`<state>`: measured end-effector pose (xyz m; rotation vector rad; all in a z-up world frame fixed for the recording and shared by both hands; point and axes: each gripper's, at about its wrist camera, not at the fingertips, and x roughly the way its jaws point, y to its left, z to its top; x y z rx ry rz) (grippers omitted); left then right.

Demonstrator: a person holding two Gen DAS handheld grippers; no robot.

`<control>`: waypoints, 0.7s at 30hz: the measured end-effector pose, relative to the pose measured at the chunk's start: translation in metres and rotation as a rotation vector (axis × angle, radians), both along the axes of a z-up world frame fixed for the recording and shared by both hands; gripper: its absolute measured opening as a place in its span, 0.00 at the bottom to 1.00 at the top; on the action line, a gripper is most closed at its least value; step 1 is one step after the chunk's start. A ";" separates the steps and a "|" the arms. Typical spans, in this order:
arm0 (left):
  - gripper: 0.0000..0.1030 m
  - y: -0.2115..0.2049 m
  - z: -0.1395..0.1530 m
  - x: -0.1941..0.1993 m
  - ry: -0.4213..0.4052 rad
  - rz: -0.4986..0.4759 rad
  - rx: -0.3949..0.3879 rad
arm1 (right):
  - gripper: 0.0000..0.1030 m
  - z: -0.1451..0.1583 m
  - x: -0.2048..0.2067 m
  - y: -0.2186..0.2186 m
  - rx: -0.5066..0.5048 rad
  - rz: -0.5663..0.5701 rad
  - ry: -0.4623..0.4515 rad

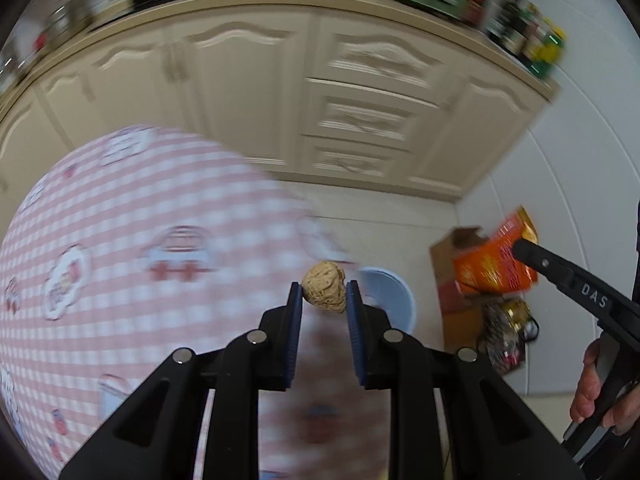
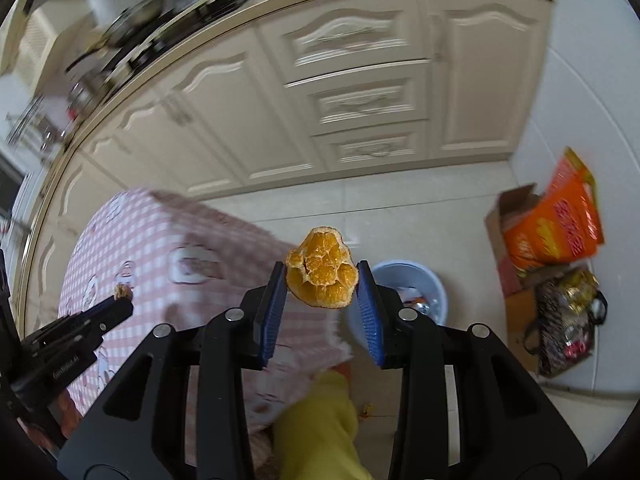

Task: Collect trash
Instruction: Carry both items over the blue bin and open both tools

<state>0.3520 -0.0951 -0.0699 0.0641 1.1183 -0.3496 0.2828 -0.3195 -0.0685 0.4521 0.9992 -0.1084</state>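
L hand-held gripper [image 1: 323,294] is clamped on a tan walnut-like lump [image 1: 324,291], pinched at the tips of its blue pads [image 1: 295,336], over the bench edge. R hand-held gripper [image 2: 321,282] grips a peeled orange piece [image 2: 319,267] w/ rind round its rim, held between pad tips, above the floor just past the bench corner.

Bench w/ pink checked cloth [image 1: 120,240] fills lower left of both views; its corner sits between the grippers and the pale blue bin [image 2: 404,276]. Bin stands on the floor just beyond the bench, already has some wrappers inside; partly hidden behind R gripper's fingers.

Right of bin, by the wall: cardboard box [image 2: 516,208], orange bag [image 2: 560,228], dark mesh bag [image 2: 568,312]. Cream cabinets [image 2: 360,92] behind. Yellow sleeve/cloth [image 2: 320,420] low, under R gripper. Background blurred.
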 end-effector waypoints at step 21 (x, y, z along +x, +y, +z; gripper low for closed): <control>0.45 -0.158 -0.071 -0.008 0.108 -0.145 0.135 | 0.34 -0.082 -0.060 -0.088 0.016 -0.146 0.161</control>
